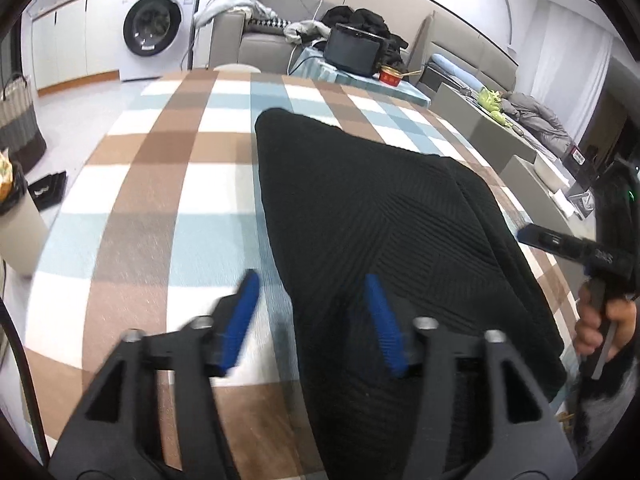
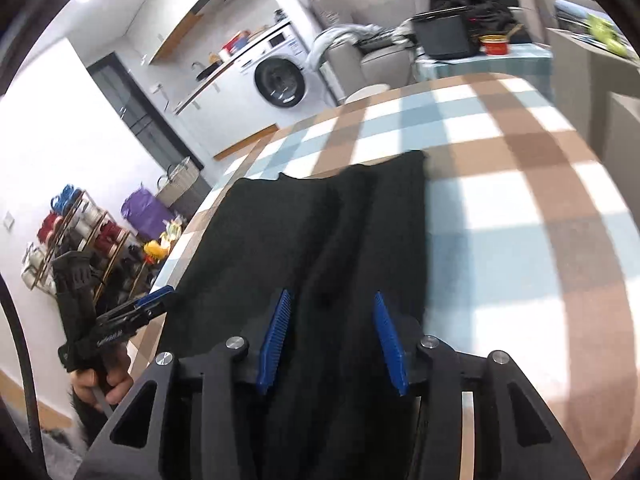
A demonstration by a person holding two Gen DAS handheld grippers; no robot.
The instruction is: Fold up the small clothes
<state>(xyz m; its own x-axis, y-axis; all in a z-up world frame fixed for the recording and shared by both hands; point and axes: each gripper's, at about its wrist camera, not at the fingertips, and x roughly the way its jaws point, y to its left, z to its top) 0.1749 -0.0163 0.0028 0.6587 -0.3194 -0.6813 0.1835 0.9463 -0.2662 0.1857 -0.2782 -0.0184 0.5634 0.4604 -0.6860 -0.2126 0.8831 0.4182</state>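
Note:
A black knit garment (image 1: 380, 208) lies flat on the checked tablecloth (image 1: 160, 184), with a folded layer along its right side. My left gripper (image 1: 311, 276) hovers open over its near left edge, one blue finger above the tablecloth and the other above the knit. In the right wrist view the same garment (image 2: 280, 232) shows lengthwise folds, and my right gripper (image 2: 332, 293) is open just above its near end with nothing pinched. Each gripper shows in the other's view, held in a hand: the right gripper (image 1: 560, 242) at the garment's right edge, the left gripper (image 2: 148, 304) at its left edge.
Beyond the table's far edge stand a washing machine (image 1: 154, 28), a sofa (image 1: 256, 36) with clothes on it, and a side table with a black case (image 1: 352, 50) and a red bowl (image 1: 392, 75). A woven basket (image 1: 18, 120) stands on the floor at the left, and a shelf rack (image 2: 76, 232) stands by the wall.

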